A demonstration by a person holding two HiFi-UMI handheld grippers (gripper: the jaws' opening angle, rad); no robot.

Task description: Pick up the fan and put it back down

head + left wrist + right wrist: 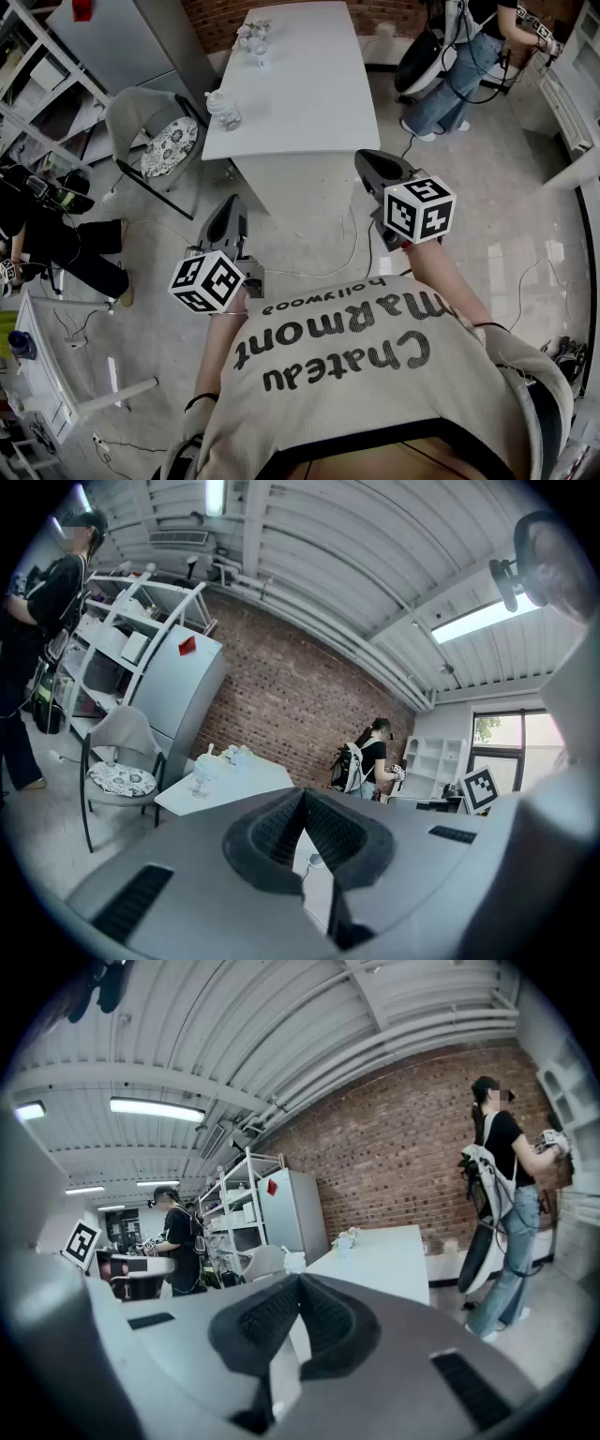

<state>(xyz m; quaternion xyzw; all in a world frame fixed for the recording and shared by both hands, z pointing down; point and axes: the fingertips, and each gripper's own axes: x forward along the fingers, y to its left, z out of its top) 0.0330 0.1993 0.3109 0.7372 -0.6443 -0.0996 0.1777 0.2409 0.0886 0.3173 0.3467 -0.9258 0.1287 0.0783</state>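
Note:
I cannot make out a fan in any view. My left gripper (228, 214) is held low over the floor, pointing level at the near end of the white table (309, 103). Its jaws meet at the tip (303, 794) with nothing between them. My right gripper (370, 161) is a little further forward, near the table's front right corner. It is shut too (299, 1281) and holds nothing. In both gripper views the table (246, 782) (386, 1251) lies ahead, a short way beyond the jaws.
A glass jar (225, 111) stands at the table's left edge, with small white items (253, 37) at the far end. A grey chair with a patterned cushion (167, 145) is to the left. A cable (349, 246) lies on the floor. One person (464, 52) stands at the back right, another (42, 230) at the left.

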